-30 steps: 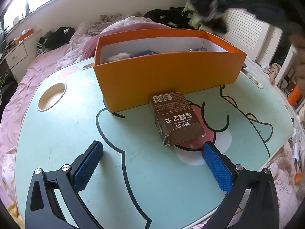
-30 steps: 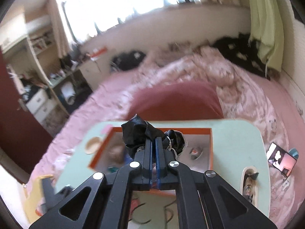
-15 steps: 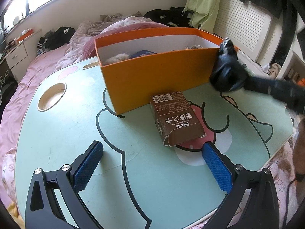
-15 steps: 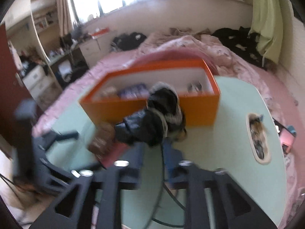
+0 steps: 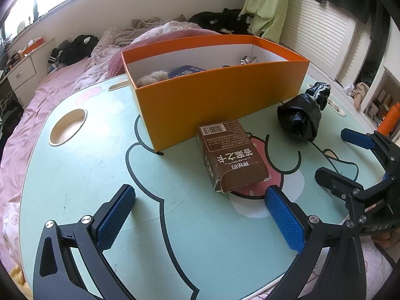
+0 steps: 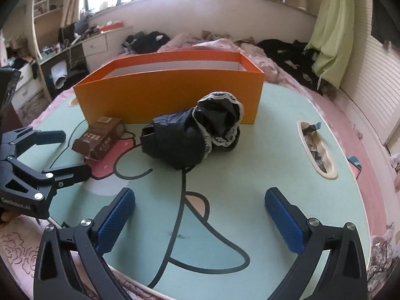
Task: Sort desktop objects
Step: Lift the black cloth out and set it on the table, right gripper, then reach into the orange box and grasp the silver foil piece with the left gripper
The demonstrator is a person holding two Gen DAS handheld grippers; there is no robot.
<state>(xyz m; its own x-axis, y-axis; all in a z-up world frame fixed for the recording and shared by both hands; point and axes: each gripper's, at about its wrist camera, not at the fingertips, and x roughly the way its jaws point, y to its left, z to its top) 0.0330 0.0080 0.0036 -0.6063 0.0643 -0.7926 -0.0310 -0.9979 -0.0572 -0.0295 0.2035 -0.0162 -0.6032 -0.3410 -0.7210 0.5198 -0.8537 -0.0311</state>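
Note:
An orange box [image 5: 220, 95] stands at the back of the mint cartoon table [image 5: 87, 175]. A brown carton [image 5: 230, 157] lies flat before the box, just ahead of my left gripper [image 5: 198, 195], which is open and holds nothing. A black cloth bundle with lace trim [image 6: 195, 135] rests on the table against the box's front [image 6: 170, 92], beyond the fingertips of my right gripper [image 6: 200, 197]. Its jaws are opening, wide apart, with nothing between them. The left wrist view shows the bundle [image 5: 300, 115] and the right gripper [image 5: 342, 158] at the right.
Inside the box lie a fluffy item [image 5: 152, 77], a blue item [image 5: 186, 71] and a small metal piece [image 5: 247, 60]. The table has a round cup hole [image 5: 67, 126] and a long slot [image 6: 316, 150] holding small things. Pink bedding surrounds the table.
My right gripper came down from above the box with the black bundle, opened and let it go onto the table in front of the box. The left gripper stayed still.

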